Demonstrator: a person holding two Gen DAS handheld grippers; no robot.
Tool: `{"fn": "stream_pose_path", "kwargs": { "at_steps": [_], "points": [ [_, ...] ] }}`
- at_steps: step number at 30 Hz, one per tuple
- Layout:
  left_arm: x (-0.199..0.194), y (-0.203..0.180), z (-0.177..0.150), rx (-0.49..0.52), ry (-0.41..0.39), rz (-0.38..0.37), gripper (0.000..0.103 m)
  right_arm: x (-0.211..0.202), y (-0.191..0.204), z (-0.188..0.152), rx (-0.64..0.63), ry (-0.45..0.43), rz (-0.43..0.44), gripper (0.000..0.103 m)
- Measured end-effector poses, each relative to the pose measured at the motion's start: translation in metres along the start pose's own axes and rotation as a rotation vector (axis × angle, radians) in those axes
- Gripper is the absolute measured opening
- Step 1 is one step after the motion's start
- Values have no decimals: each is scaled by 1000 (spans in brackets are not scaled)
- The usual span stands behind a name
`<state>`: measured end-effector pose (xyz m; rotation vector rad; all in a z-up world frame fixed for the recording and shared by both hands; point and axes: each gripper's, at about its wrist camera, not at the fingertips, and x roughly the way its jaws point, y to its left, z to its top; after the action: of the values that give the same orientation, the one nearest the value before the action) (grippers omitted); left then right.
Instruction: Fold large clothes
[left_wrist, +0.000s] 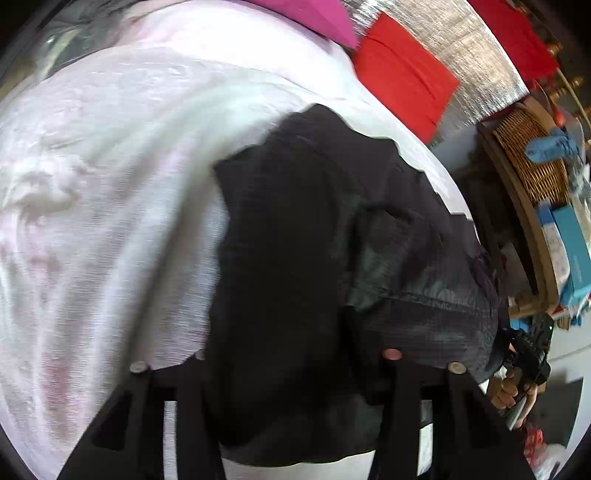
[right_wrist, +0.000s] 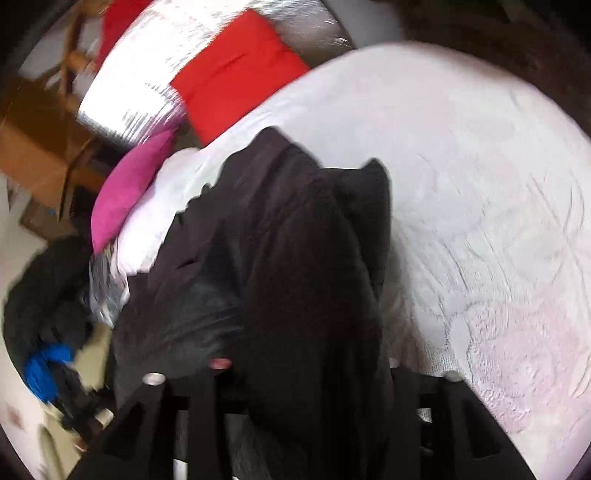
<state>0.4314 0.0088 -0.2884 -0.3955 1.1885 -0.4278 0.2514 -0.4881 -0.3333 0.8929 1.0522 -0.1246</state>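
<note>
A large black garment (left_wrist: 295, 266) hangs bunched between the fingers of my left gripper (left_wrist: 295, 373) above the pale pink bedspread (left_wrist: 110, 184). The left jaws are shut on its cloth. In the right wrist view the same black garment (right_wrist: 295, 277) drapes over my right gripper (right_wrist: 306, 373), whose jaws are shut on it. It hangs over the bedspread (right_wrist: 480, 221). The cloth hides the fingertips of both grippers. The other hand and its gripper (left_wrist: 524, 369) show at the lower right of the left wrist view.
A magenta pillow (right_wrist: 129, 188) and a red cushion (right_wrist: 236, 74) lie at the head of the bed against a silver sheet (right_wrist: 122, 107). A wicker basket (left_wrist: 532, 155) and blue boxes (left_wrist: 569, 251) stand on a shelf. Dark clothes (right_wrist: 48, 295) are piled beside the bed.
</note>
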Motion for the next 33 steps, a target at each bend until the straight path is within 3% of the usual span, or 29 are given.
{"fn": "stream_pose_path", "kwargs": {
  "at_steps": [2,5,6,8,9,12,14,16,17,19,20,22,23,24,27,30,33],
  "points": [
    [-23,3,12,-15,-30,-16,53,-16,2,10,18,-23,9,52],
    [-70,-10,33,40,-226,20,79,-43,25,22,-82,-125,-59,57],
    [-85,-18,42,69,-304,43,86,-52,36,27,-123,-176,-74,65],
    [-89,-34,60,132,-355,65,93,-61,61,40,-190,-254,-72,86],
    [-84,-39,68,156,-350,68,95,-57,76,47,-235,-268,-67,93],
    [-48,-38,96,136,-308,115,94,-13,111,74,-376,-177,-136,93],
    [-10,-33,111,95,-228,122,94,26,120,89,-434,-124,-199,93],
    [22,-29,118,9,-159,52,93,70,118,108,-475,-62,-285,93],
    [32,-26,119,-23,-135,-13,93,81,111,113,-478,-30,-294,93],
    [49,-27,123,-49,-98,-31,93,110,100,122,-459,69,-285,93],
    [58,-26,126,-60,-82,-23,92,117,97,121,-444,92,-263,91],
    [71,-20,129,-73,-50,-40,77,121,100,117,-458,92,-266,79],
    [71,-18,130,-94,-42,-17,55,119,102,114,-487,88,-291,50],
    [69,-18,129,-106,-53,8,41,114,105,111,-517,67,-338,24],
    [60,-17,127,-108,-85,-24,26,93,117,113,-513,-40,-357,17],
    [49,-26,126,-58,-146,-8,22,60,123,123,-481,-219,-313,17],
    [54,-32,131,-11,-191,42,22,72,101,134,-389,-248,-303,17]
  ]
}}
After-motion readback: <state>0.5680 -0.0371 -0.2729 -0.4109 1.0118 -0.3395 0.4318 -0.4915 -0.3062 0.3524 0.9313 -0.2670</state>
